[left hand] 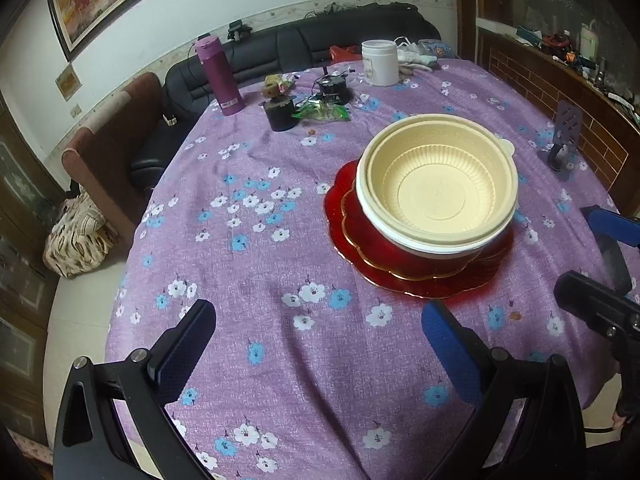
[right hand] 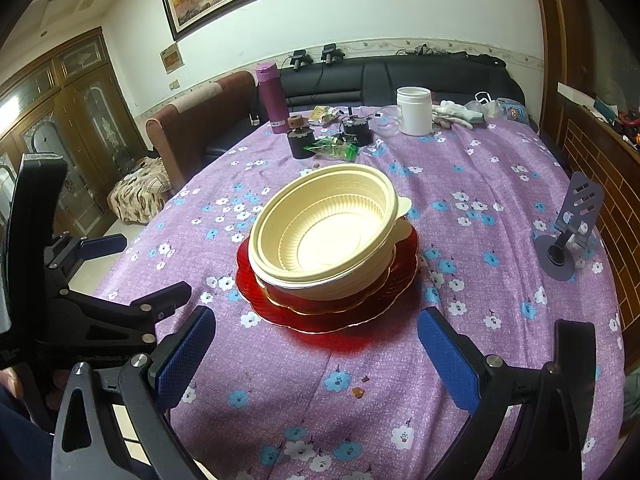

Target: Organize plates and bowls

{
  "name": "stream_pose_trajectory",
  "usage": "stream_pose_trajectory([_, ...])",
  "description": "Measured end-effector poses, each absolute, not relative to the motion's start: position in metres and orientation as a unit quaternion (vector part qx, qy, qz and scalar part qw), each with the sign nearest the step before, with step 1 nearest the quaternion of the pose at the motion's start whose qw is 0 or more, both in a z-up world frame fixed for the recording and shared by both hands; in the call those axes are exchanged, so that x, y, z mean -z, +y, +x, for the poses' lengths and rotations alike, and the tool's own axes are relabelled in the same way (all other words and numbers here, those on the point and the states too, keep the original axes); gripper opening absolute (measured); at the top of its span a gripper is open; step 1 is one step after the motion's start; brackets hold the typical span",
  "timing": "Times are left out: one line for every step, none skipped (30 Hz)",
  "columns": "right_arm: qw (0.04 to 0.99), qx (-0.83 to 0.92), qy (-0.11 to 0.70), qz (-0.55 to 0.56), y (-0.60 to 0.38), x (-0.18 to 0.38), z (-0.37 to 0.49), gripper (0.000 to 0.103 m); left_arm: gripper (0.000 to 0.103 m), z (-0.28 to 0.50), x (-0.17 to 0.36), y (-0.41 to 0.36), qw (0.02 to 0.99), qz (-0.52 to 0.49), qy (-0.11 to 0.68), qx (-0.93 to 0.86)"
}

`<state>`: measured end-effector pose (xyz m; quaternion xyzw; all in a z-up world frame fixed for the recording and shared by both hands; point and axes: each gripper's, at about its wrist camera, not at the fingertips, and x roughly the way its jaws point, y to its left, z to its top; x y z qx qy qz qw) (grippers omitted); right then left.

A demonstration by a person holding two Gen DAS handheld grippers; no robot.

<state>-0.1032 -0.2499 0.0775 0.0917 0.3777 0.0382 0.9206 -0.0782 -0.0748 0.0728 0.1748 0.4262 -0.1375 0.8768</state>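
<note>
Cream plastic bowls [left hand: 436, 188] [right hand: 324, 228] sit nested in a stack on red scalloped plates [left hand: 360, 240] [right hand: 344, 316] in the middle of the purple flowered tablecloth. My left gripper [left hand: 318, 328] hovers open over bare cloth, near and to the left of the stack, with nothing between its blue pads. My right gripper [right hand: 316, 334] is open too, just short of the front rim of the red plates and empty. Each gripper shows in the other's view: the right one at the right edge of the left wrist view, the left one at the left of the right wrist view.
At the far side stand a purple bottle [left hand: 219, 76] [right hand: 273, 98], a white jar [left hand: 380, 62] [right hand: 415, 111], small dark pots [left hand: 282, 114], a green wrapper [left hand: 320, 111] and white gloves [right hand: 456, 114]. A purple phone stand [right hand: 572, 232] is at the right. A black sofa lies beyond.
</note>
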Motion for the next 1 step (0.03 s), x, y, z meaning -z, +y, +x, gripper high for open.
stream_pose_trajectory([0.921,-0.038,0.377,0.092,-0.2499,-0.0776,-0.1032,0.102,0.103,-0.0763,-0.0725,-0.0743,0.876,0.174,0.428,0.136])
